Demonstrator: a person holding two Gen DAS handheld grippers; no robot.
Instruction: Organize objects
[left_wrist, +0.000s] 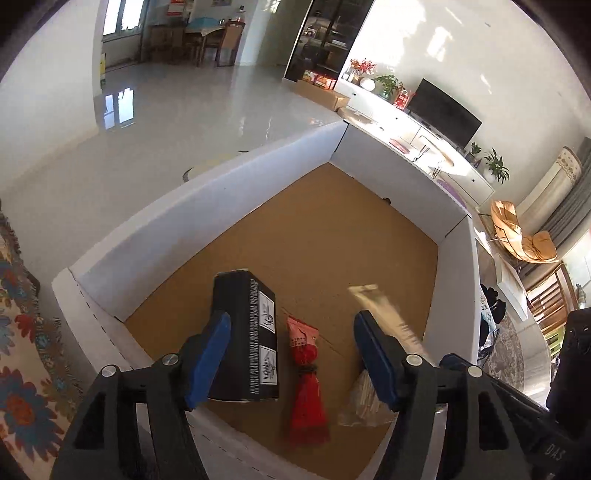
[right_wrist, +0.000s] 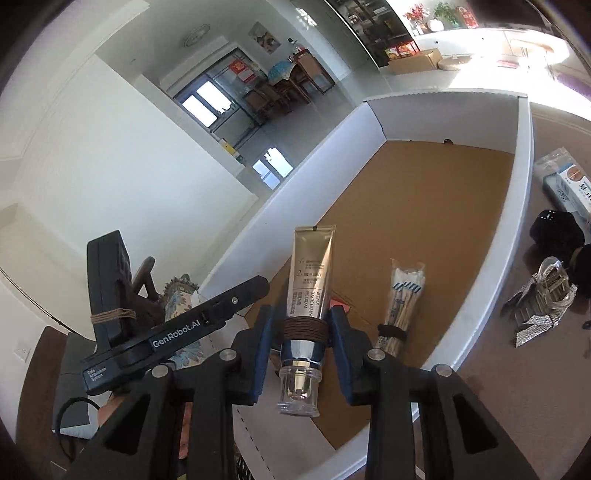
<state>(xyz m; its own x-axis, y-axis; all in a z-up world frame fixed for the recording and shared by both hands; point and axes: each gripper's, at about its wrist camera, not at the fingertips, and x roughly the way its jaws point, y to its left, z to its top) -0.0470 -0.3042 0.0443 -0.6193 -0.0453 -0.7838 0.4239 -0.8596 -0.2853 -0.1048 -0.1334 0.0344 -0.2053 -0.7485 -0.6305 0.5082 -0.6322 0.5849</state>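
Now both grippers hang over the white-walled box (left_wrist: 207, 206). Left gripper (left_wrist: 291, 354) jaws stand open, clear of the black carton (left_wrist: 251, 339) and red packet (left_wrist: 306, 373) on its cardboard floor. Right gripper (right_wrist: 301, 354) jaws flank the gold tube (right_wrist: 308, 291), contact unclear.

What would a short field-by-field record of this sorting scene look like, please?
Container: white-walled box with a brown floor
Inside it: black carton, red packet, bagged stick bundle
Left gripper: open, black carton beside one finger
Right gripper: open, gold tube between its fingers
Outside the box: glittery strap, black pouch
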